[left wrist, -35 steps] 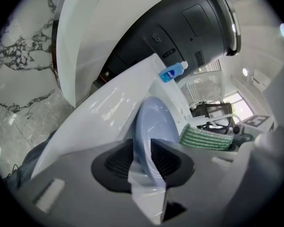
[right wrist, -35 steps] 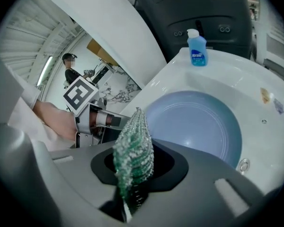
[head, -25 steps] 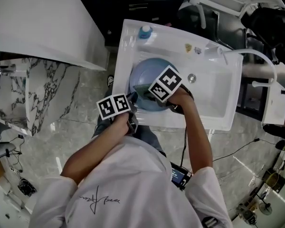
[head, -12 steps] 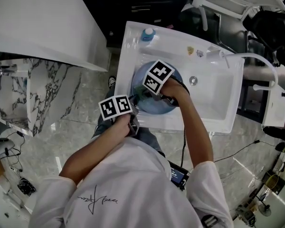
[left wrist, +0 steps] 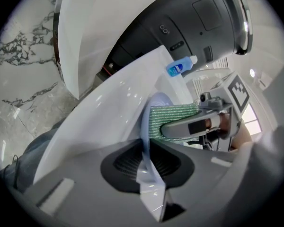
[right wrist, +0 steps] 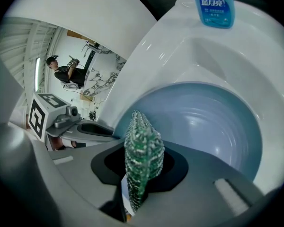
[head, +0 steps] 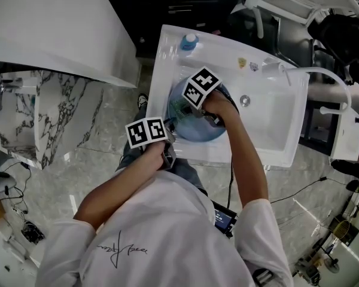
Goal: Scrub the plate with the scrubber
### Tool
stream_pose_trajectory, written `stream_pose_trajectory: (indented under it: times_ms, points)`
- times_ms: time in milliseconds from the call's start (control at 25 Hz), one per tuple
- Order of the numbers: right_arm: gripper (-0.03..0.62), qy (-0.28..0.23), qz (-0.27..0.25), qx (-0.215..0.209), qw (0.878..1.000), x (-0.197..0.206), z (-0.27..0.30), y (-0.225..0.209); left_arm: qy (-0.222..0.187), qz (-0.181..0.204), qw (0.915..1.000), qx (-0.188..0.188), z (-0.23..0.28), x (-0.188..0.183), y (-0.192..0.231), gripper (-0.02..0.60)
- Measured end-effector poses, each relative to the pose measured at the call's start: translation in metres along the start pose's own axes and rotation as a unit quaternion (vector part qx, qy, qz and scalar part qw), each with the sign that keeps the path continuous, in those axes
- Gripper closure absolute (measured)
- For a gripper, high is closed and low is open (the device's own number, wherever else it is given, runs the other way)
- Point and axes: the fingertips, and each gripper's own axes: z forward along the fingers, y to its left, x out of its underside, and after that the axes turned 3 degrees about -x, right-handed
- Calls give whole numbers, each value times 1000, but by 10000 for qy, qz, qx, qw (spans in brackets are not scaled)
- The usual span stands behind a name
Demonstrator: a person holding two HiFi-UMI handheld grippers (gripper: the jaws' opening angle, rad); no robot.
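Plate (right wrist: 203, 122) rim pinched in left gripper (left wrist: 146, 150), scrubber (right wrist: 143, 141) clamped in right gripper (right wrist: 141, 167)

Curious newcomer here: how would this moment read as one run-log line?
left hand-held gripper: shut on plate rim | right hand-held gripper: shut on scrubber, over plate | plate: in sink
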Motion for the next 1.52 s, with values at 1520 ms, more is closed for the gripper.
stream_pose_trajectory:
  times_ms: [1520]
  points:
    - [530, -1948, 1595, 155, 9677, -23, -43, -71, -50, -62, 9998, 187, 0, 0, 0, 476]
